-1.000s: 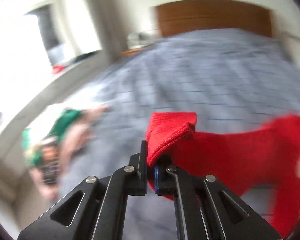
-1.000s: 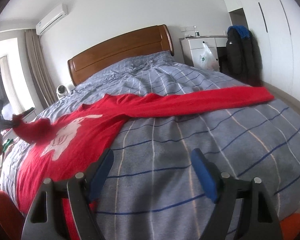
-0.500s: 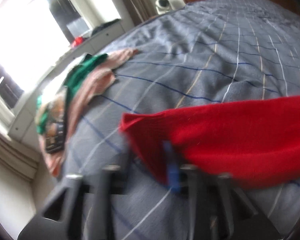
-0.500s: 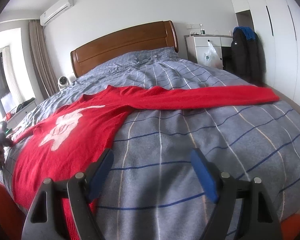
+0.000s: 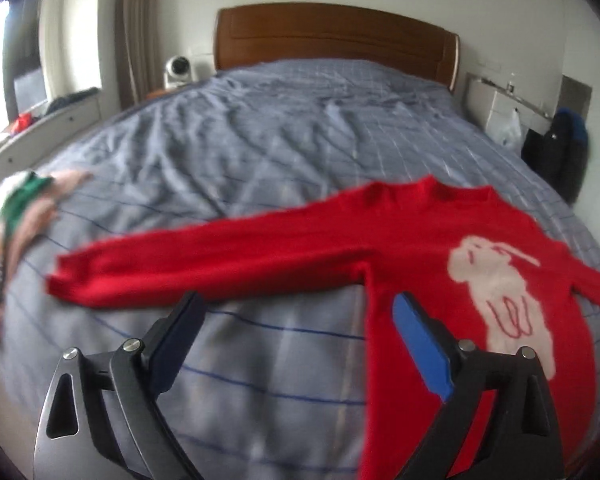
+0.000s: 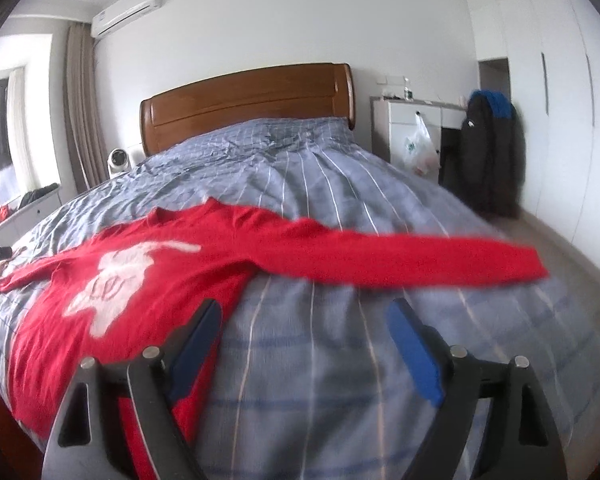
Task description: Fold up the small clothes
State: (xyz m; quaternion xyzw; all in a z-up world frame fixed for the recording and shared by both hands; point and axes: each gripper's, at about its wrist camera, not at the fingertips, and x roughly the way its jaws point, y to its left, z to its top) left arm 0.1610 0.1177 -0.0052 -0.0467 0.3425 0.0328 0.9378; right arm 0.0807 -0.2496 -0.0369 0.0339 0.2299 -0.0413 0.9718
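A red sweater (image 5: 420,248) with a white figure on its chest lies flat on the grey striped bed (image 5: 260,152), both sleeves stretched out sideways. My left gripper (image 5: 300,316) hovers just short of the left sleeve, its jaws opening wide with nothing between them. In the right wrist view the same sweater (image 6: 148,276) spreads across the near left of the bed, its right sleeve (image 6: 420,264) reaching toward the bed's right edge. My right gripper (image 6: 304,320) hangs over the bedcover near the sweater's side, its jaws opening, and it holds nothing.
A heap of green and pink clothes (image 5: 16,216) lies at the bed's left edge. A wooden headboard (image 6: 244,108) stands at the far end. A white cabinet (image 6: 416,128) and a dark jacket (image 6: 488,152) stand to the right.
My left gripper let go of the red sleeve cuff, which now lies flat on the bed, and swung right to face the headboard. The right gripper rose a little.
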